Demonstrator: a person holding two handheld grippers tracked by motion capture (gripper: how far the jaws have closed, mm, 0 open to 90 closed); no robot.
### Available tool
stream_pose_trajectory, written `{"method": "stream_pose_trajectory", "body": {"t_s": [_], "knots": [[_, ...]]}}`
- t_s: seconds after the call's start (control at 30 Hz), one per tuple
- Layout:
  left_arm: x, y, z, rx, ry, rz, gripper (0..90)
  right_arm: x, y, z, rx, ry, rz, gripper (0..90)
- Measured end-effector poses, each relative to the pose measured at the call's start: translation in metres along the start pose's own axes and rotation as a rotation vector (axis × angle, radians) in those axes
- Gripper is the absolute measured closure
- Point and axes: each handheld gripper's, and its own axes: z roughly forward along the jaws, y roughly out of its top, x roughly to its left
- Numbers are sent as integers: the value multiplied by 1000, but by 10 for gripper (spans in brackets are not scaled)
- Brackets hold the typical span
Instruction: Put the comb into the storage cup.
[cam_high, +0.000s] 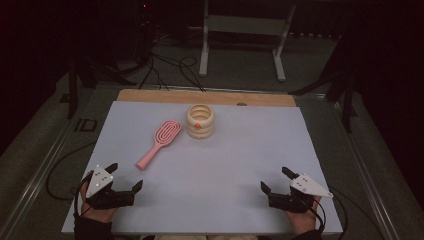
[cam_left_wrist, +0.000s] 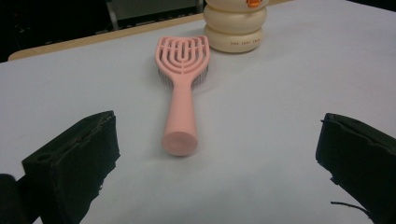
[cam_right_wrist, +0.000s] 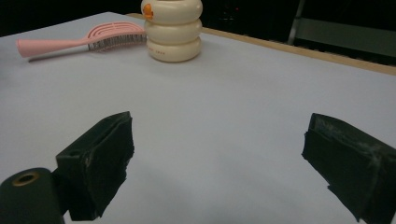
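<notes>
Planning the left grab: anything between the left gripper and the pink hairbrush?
Nothing visible. The left gripper is open, and bare white tabletop lies between it and the hairbrush, whose handle end points at the jaws in the left gripper view. The cream ringed container sits beyond the brush head, out of the path.

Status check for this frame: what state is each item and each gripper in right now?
Pink hairbrush: lying flat on the white table top, bristles down, handle toward the left gripper, untouched.
Cream ringed container: upright, just right of the brush head, whether touching cannot be told; open at the top.
Left gripper: open, empty, at the table's near edge.
Right gripper: open, empty, at the table's near edge.
</notes>
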Motion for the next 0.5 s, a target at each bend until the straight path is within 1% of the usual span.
{"method": "stream_pose_trajectory", "body": {"t_s": [0.2,0.27,0.5], "knots": [[0,0,0,-3,3,-3,1,-1,-1,0,-8,-4,6,83],[0,0,-1,-6,3,-7,1,-2,0,-1,-18,-6,12,83],[1,1,-2,-15,7,-11,1,-2,-1,-1,-21,-6,17,83]]}}
